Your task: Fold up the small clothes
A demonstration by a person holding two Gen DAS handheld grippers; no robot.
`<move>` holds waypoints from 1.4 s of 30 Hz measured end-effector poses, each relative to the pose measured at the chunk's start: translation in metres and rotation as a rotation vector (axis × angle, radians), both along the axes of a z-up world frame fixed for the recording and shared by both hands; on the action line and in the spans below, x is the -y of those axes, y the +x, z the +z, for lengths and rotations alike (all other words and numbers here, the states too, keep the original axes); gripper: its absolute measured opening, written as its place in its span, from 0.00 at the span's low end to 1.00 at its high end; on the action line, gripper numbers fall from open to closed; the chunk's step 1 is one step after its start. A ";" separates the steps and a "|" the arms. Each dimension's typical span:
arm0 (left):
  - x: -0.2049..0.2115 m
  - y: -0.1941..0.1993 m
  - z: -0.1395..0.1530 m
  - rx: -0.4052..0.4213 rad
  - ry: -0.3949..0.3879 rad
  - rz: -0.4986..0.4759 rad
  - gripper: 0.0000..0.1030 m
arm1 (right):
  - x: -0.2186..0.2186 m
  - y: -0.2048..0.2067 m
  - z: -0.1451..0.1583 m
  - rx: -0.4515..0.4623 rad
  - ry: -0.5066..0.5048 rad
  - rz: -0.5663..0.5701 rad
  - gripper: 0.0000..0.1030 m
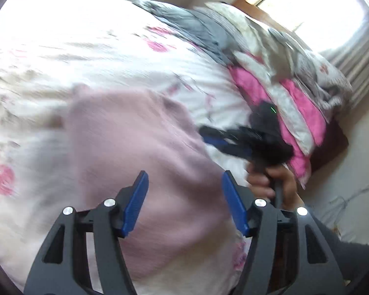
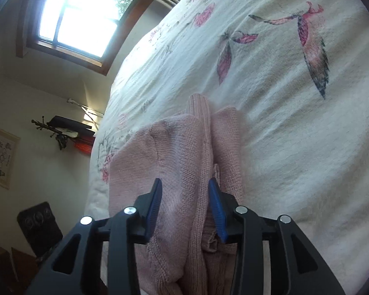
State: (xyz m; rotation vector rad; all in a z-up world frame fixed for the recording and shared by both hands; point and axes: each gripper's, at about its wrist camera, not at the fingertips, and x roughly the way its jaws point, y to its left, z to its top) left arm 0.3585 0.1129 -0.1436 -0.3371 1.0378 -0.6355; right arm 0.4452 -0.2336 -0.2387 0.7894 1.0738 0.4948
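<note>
My left gripper (image 1: 184, 189) hangs over the bed with its blue fingers (image 1: 135, 204) spread wide and nothing between them; the view from it is smeared with blur. Straight ahead of it and under its tips lies the pink sweater (image 1: 140, 152), spread on the floral sheet (image 1: 61, 49). Ahead and to the right of it I see my right gripper (image 1: 209, 135) from the side, its tips at the sweater's right edge, with my right hand (image 1: 273, 182) wrapped round its handle. Beyond that, a heap of grey, white and bright pink bedding (image 1: 270, 68) sits against the wall under a window (image 1: 307, 7). From my right gripper (image 2: 184, 184), the fingers (image 2: 216, 209) stand partly apart with bunched sweater (image 2: 179, 157) lying between them; I cannot tell whether the pads are gripping the knit or only straddling it. The sweater runs forward from the tips as a narrow mound with a ribbed strip along its middle. To the right of it the sheet (image 2: 295, 123) is bare, printed with leaves. To the left of the tool, past the bed's edge, are a wall, a window (image 2: 81, 12) and a dark chair (image 2: 37, 228).
</note>
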 end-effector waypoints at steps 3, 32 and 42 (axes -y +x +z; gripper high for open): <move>-0.013 0.025 -0.005 -0.011 0.025 0.007 0.59 | -0.021 0.007 -0.008 -0.054 -0.040 0.061 0.51; -0.021 0.095 -0.044 -0.106 0.110 -0.035 0.45 | -0.021 0.027 -0.008 0.015 -0.093 0.050 0.01; -0.002 0.043 -0.060 -0.130 0.059 -0.132 0.31 | -0.021 -0.018 -0.022 0.011 -0.030 0.158 0.00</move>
